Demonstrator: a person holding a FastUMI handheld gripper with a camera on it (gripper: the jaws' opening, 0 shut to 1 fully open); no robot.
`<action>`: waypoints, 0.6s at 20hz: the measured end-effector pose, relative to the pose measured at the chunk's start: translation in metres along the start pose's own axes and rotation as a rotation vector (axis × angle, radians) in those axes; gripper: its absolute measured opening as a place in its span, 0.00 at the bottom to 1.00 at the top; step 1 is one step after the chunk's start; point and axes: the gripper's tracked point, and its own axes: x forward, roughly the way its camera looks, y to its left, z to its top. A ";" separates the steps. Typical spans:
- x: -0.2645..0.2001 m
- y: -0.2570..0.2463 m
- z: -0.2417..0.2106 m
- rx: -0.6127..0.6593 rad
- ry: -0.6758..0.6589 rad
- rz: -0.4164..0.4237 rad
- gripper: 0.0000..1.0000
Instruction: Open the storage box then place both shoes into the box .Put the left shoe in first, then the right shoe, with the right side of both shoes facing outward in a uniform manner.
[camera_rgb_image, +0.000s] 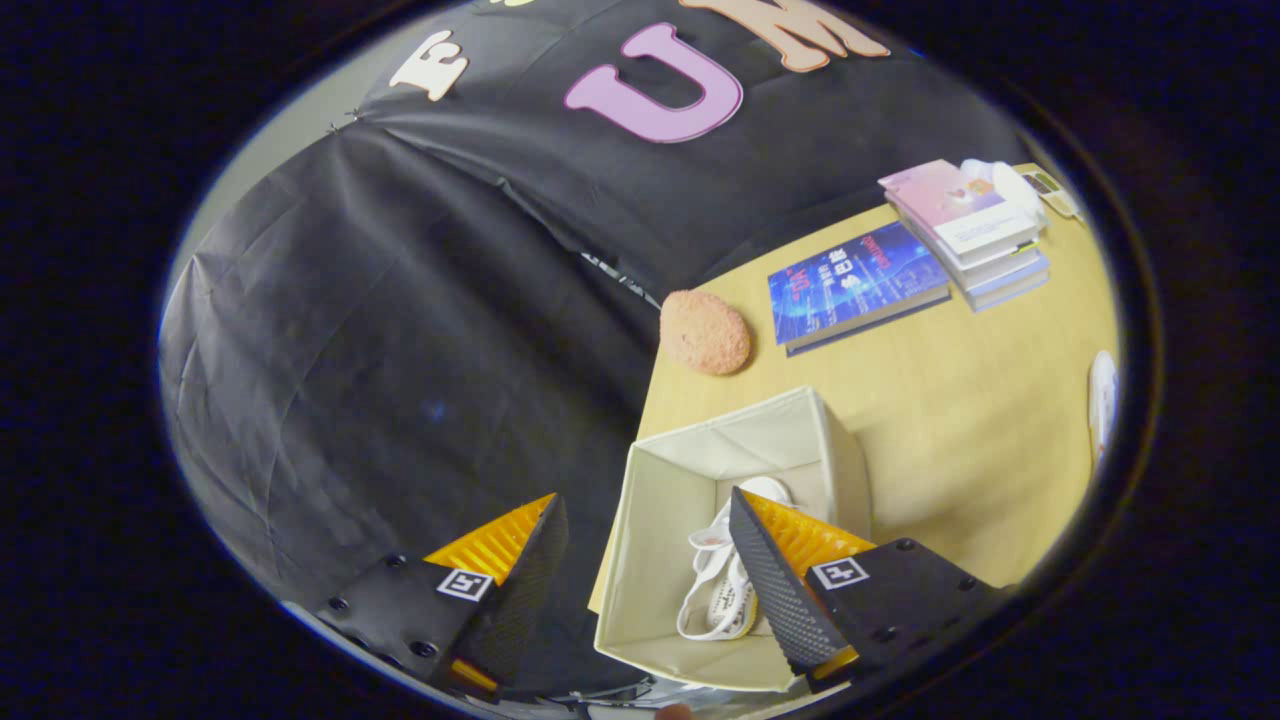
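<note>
The gripper (640, 590) hangs wide open and empty above the open cream fabric storage box (670, 520) at the wooden table's (960, 420) left edge, one white laced shoe (720, 585) already inside, apparently just released.

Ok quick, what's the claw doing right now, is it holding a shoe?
Claw: open, holding nothing, above the storage box; a white shoe already lies inside it.

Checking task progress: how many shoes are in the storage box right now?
1 visible: a white lace-up shoe lies inside the open beige fabric storage box, beside the open gripper's finger. That finger covers part of the box's interior, so a second shoe could be hidden.
</note>
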 end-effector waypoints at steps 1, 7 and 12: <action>-0.014 -0.008 0.009 -0.013 -0.017 -0.003 0.99; -0.120 -0.095 0.049 -0.210 -0.079 -0.194 1.00; -0.189 -0.201 0.044 -0.321 -0.036 -0.428 1.00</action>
